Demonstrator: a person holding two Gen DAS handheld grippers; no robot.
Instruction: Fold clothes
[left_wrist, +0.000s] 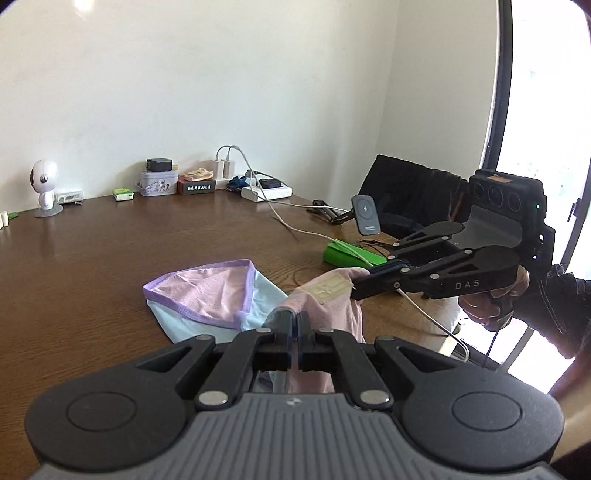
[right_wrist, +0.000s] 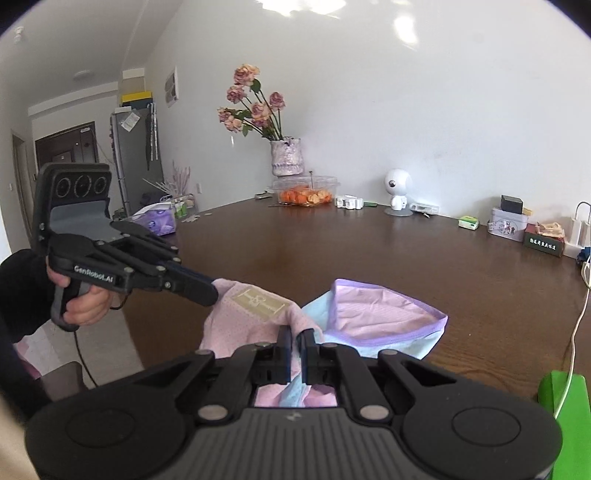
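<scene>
My left gripper (left_wrist: 294, 321) is pressed together on the pink garment (left_wrist: 325, 306), pinching one end of its raised edge; the pads sit tight with cloth between them. In the right wrist view that left gripper (right_wrist: 212, 293) comes in from the left side, my hand (right_wrist: 83, 304) on its trigger, dark sleeve behind, tips biting the pink cloth just beside the beige sewn-on label (right_wrist: 258, 301). The garment is lifted off the wooden table (left_wrist: 147, 236) at the near edge, stretched between both grippers, and part of it hangs down below my jaws. Its other part, pale blue with a lilac-trimmed pink opening (left_wrist: 207, 291), lies flat on the table just past the near edge, left of the lifted part in the left wrist view.

My right gripper (right_wrist: 294, 338) is also squeezed shut, pinching the pink fabric at the other end of the raised edge, pink and blue cloth bunched under the jaws. Left wrist view shows that right gripper (left_wrist: 356, 284) reaching in from the right, tips on the cloth right beside the label (left_wrist: 332, 290).

Along the far edge of the table: a white round-headed figurine (left_wrist: 44, 188), a tin box (left_wrist: 158, 186), chargers with a white cable (left_wrist: 280, 218). A green case (left_wrist: 349, 254) lies near the right edge. Vase of roses (right_wrist: 286, 155) and a bowl of orange fruit (right_wrist: 304, 194) at the far left corner.
</scene>
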